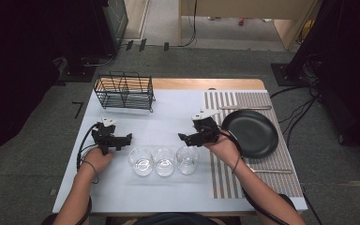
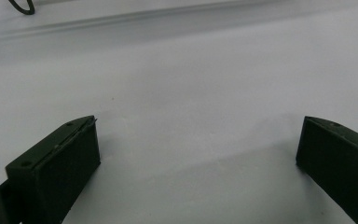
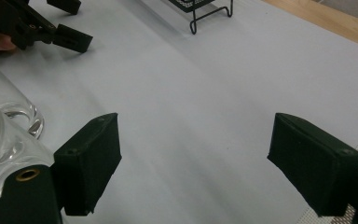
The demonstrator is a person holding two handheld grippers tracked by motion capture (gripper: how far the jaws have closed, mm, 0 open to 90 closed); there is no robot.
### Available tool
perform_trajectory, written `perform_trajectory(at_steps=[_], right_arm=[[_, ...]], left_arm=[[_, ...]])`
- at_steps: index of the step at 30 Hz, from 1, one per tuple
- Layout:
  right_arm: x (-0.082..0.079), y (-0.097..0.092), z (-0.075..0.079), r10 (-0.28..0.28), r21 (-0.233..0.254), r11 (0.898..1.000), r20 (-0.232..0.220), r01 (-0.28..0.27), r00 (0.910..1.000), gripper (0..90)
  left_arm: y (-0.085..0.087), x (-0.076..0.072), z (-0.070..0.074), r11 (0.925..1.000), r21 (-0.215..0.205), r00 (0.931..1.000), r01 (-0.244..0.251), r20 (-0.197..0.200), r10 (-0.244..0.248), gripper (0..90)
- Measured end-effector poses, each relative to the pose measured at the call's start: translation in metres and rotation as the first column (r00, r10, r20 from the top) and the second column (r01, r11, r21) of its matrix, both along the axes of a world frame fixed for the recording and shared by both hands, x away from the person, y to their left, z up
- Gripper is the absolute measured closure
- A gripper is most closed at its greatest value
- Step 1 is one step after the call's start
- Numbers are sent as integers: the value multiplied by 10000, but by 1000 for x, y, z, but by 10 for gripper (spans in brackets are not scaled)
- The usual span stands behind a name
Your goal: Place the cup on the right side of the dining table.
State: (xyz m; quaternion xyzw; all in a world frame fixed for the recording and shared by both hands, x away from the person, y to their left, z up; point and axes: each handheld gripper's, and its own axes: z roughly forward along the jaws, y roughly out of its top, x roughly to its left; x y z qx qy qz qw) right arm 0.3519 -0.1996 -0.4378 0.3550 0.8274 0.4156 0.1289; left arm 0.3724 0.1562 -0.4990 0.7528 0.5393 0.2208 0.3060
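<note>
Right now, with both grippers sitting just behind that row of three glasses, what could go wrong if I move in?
1. The three glasses stand packed in a row, so grabbing one could knock its neighbour.
2. The right gripper, jaws open with nothing between them, hovers close to the rightmost glass; a sideways swing might tip it.
3. The black plate lies just right of the right hand; pulling back carelessly could bump it.

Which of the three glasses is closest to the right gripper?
The rightmost glass in the row, on the side toward the black plate. It sits just below the right gripper; the middle glass and left glass lie farther away.
</note>
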Motion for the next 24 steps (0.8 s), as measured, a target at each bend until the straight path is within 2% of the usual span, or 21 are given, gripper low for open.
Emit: perform_trajectory(at_steps=[16, 24], right_arm=[[-3, -2, 7, 446, 98, 9990, -16, -446, 9990, 136], [-5, -2, 11, 846, 463, 9954, -76, -842, 9964, 57]], left_arm=[[0, 0, 0, 10000, -4, 10000, -5, -2, 5, 0], [0, 0, 0, 10000, 0, 10000, -5, -3, 5, 0]])
